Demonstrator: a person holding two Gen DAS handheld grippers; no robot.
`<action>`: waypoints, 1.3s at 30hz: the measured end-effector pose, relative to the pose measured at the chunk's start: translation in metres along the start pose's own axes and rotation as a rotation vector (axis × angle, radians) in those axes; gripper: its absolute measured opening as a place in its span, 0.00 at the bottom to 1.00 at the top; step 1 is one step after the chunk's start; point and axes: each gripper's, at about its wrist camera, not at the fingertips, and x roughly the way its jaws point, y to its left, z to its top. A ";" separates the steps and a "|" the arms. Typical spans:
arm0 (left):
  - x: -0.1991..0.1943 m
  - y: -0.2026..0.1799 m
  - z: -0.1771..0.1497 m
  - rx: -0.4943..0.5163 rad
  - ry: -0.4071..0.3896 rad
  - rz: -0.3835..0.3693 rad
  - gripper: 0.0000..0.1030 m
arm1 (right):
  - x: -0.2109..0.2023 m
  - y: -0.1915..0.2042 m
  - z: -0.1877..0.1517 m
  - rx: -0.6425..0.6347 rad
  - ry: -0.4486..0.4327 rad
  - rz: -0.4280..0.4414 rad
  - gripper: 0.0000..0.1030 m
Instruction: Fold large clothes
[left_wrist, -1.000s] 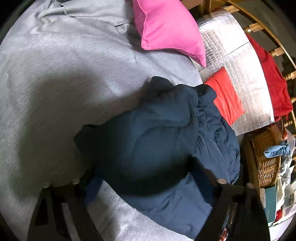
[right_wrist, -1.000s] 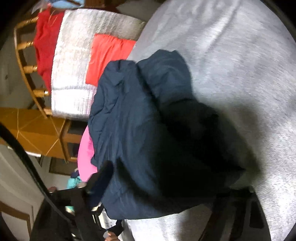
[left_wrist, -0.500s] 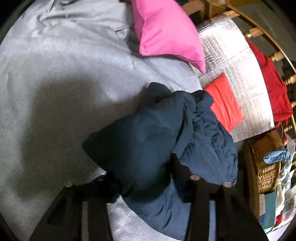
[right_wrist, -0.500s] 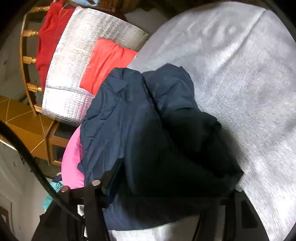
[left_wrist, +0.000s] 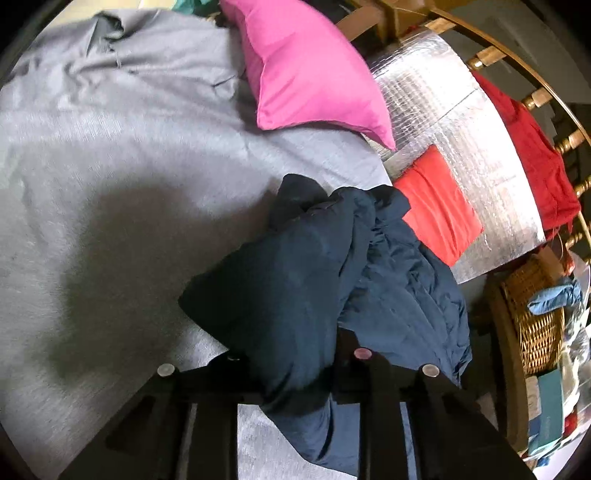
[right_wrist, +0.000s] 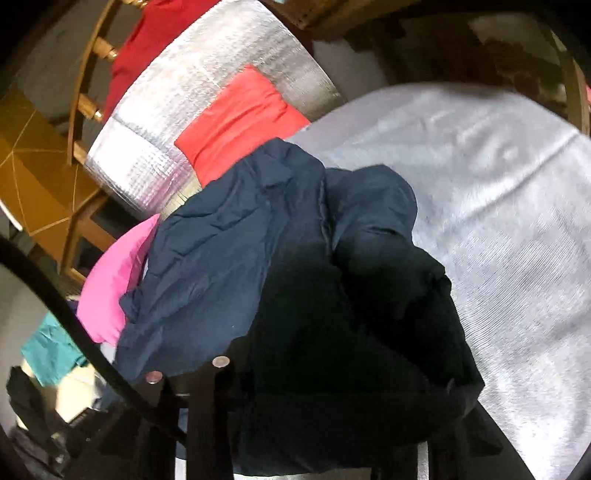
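Observation:
A bunched navy padded jacket (left_wrist: 325, 280) lies on the grey bed sheet (left_wrist: 129, 177) near the bed's right edge. My left gripper (left_wrist: 291, 362) has closed on a thick fold of the jacket, with fabric bulging between its black fingers. In the right wrist view the same jacket (right_wrist: 295, 277) fills the middle. My right gripper (right_wrist: 332, 373) has the jacket's dark bulk between its fingers and appears shut on it. The right finger is mostly hidden by fabric.
A pink pillow (left_wrist: 310, 70) lies at the head of the bed. A silver quilted cover with a red patch (left_wrist: 439, 206) drapes over a wooden rail, with a red garment (left_wrist: 535, 162) behind. A wicker basket (left_wrist: 535, 317) stands at the right.
My left gripper's fingers have closed from wide apart onto a fold of the jacket. Both grippers have lifted and drawn the jacket up into a tighter bundle.

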 end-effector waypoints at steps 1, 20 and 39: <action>-0.005 -0.002 -0.001 0.011 -0.004 0.008 0.22 | 0.000 0.000 0.000 0.000 0.000 0.000 0.37; -0.093 0.029 -0.061 0.141 -0.008 0.098 0.22 | -0.033 -0.010 -0.012 -0.031 0.066 0.041 0.37; -0.182 0.062 -0.083 0.272 0.092 0.166 0.59 | -0.109 -0.045 -0.068 -0.023 0.240 0.062 0.55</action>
